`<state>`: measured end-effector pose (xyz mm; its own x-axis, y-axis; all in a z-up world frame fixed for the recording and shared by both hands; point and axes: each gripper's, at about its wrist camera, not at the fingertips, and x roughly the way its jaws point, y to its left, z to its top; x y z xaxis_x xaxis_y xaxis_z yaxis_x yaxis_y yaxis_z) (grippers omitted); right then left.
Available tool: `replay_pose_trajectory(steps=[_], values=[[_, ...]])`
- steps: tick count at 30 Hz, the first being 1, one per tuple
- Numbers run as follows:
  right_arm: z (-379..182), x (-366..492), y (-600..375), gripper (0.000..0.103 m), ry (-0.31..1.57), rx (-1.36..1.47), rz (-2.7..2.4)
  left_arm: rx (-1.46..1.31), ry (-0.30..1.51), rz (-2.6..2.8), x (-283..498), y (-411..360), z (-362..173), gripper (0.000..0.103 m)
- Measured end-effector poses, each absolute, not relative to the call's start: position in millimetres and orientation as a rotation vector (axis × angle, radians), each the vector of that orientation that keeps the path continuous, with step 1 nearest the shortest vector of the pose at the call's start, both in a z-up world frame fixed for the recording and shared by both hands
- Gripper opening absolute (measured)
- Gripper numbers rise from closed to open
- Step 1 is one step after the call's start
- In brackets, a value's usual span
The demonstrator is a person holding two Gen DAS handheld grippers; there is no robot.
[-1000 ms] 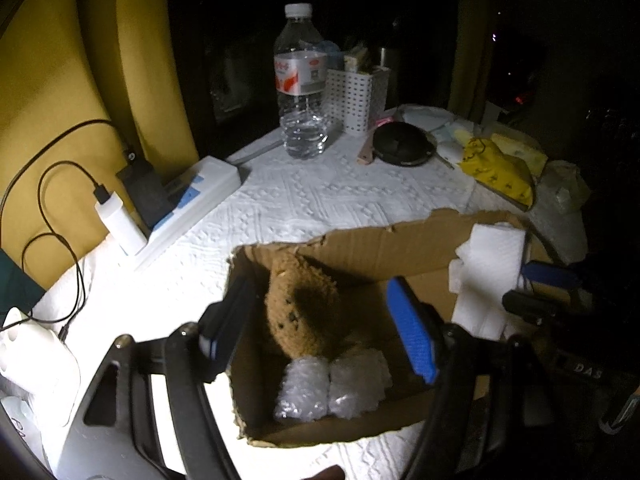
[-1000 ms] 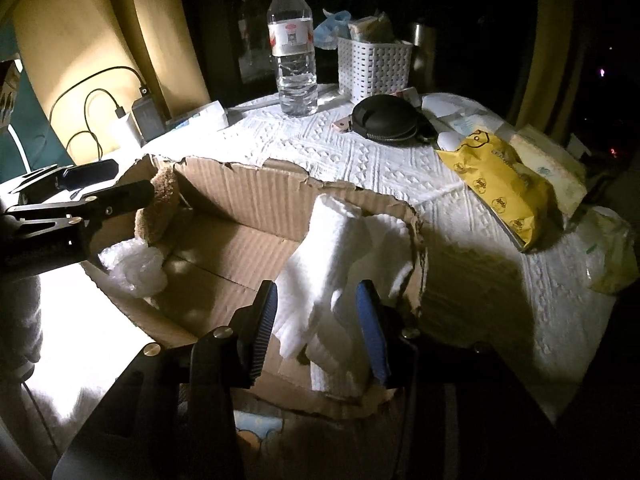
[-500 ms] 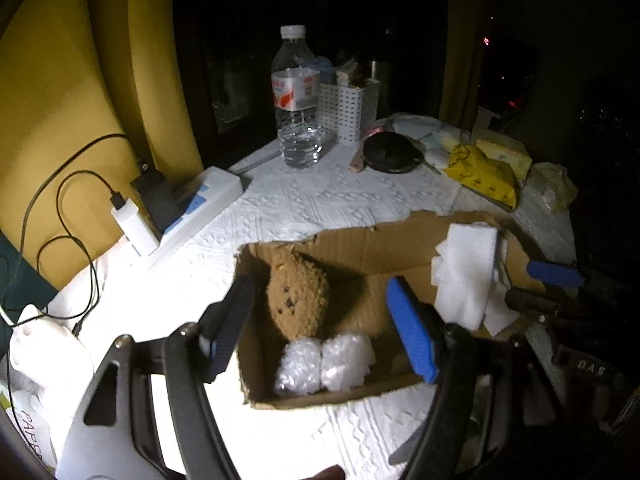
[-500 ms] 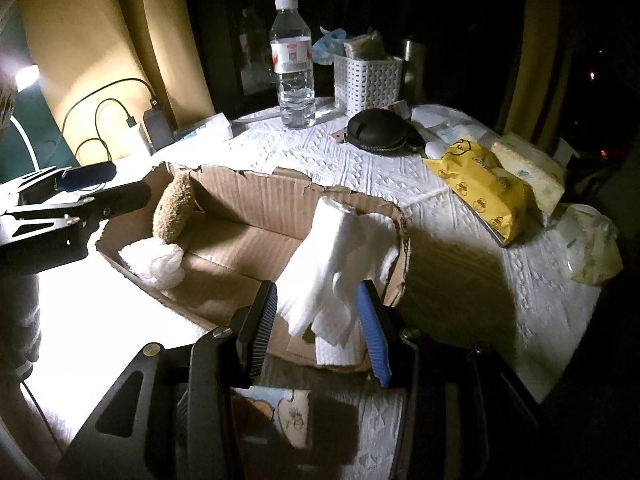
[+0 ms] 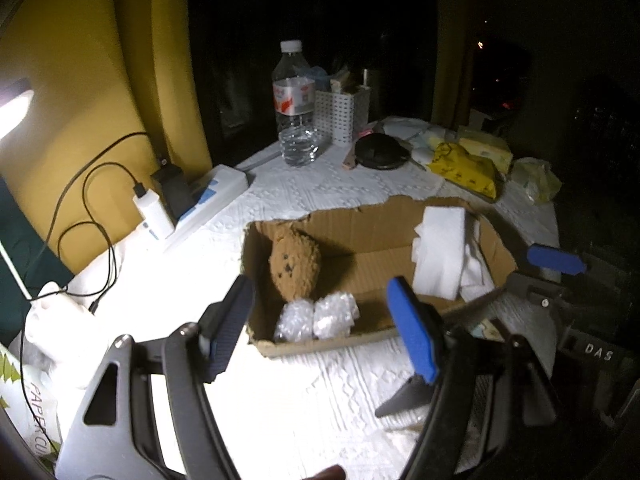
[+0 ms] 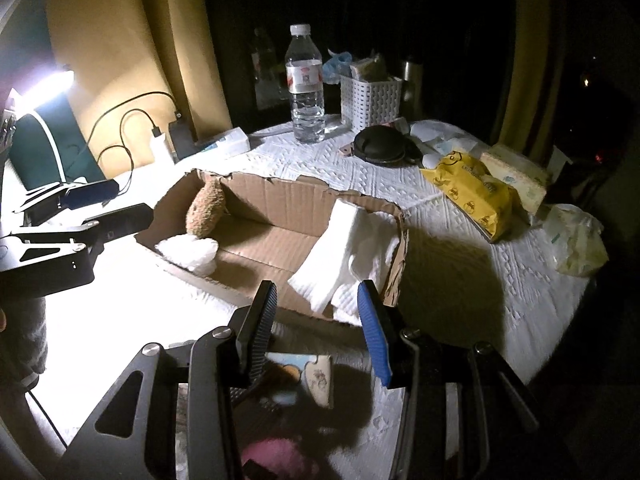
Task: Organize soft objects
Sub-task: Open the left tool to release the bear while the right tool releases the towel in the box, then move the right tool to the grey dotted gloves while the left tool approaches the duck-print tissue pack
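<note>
The white folded cloth (image 6: 340, 252) drapes over the right end wall of the cardboard box (image 6: 280, 196), half inside, half hanging out — limp, light, no stiffness, so it will sag and unfold the moment you lift it. Take it at the thick folded band near the box rim, not a loose corner; a pinch through several layers should hold it together.

At the box's left end the brown plush toy (image 5: 296, 266) leans upright against the wall, and two bubble-wrap bundles (image 5: 316, 316) lie touching it at the near wall. The plush is squashy and forgiving — grip its body. The bubble wrap looks slick and springy; squeeze gently or it may pop out.

Your left gripper (image 5: 324, 320) hangs unclenched above the box's near-left corner, nothing between its pads. Your right gripper (image 6: 316, 320) stands likewise released, just short of the cloth, jaws empty.

The box sits near the front edge of the tablecloth-covered table (image 6: 460, 280). A water bottle (image 6: 306, 88) and white basket (image 6: 370, 98) stand toward the far edge, well apart.
</note>
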<state>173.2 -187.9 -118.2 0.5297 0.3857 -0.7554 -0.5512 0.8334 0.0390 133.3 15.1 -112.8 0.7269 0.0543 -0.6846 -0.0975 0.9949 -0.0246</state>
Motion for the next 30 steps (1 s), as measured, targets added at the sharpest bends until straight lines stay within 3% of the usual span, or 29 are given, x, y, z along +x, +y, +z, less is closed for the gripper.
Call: replay_pose_trajectory(steps=[24,30], values=[[-126,129,-194,0.046,0.852,-0.184,0.595,-0.113,0.804,0.085,84,5,-136,0.071],[-139,127,-190,0.056,0.876,-0.179,0.614,-0.127,0.831,0.091,78,6,-149,0.071]])
